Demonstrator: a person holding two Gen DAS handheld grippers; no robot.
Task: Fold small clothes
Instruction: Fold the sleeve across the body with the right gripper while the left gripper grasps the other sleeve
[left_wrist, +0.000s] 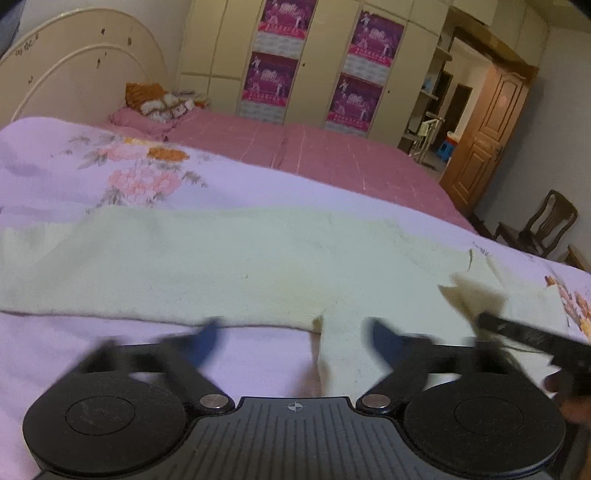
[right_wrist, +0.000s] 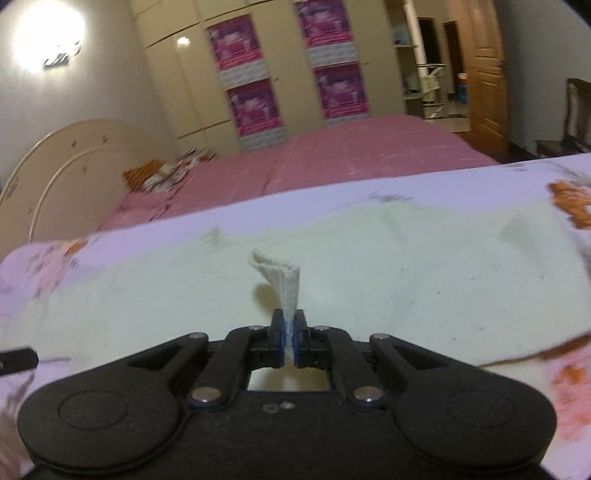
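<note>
A pale cream garment (left_wrist: 221, 266) lies spread flat on a lilac floral blanket (left_wrist: 110, 166). My left gripper (left_wrist: 291, 339) is open, its blue-padded fingers apart at the garment's near edge, with a cream flap between them. My right gripper (right_wrist: 290, 336) is shut on a pinched-up fold of the garment (right_wrist: 288, 284), which stands up above the pads. The right gripper also shows in the left wrist view (left_wrist: 517, 328) at the right, holding a raised cream corner (left_wrist: 469, 295). The garment fills the middle of the right wrist view (right_wrist: 406, 273).
A pink bedspread (left_wrist: 314, 151) lies beyond the blanket, with pillows (left_wrist: 162, 103) by a cream headboard (left_wrist: 74, 74). A wardrobe with purple posters (left_wrist: 273, 77) stands behind. A wooden door (left_wrist: 487, 136) and a chair (left_wrist: 543, 225) are at the right.
</note>
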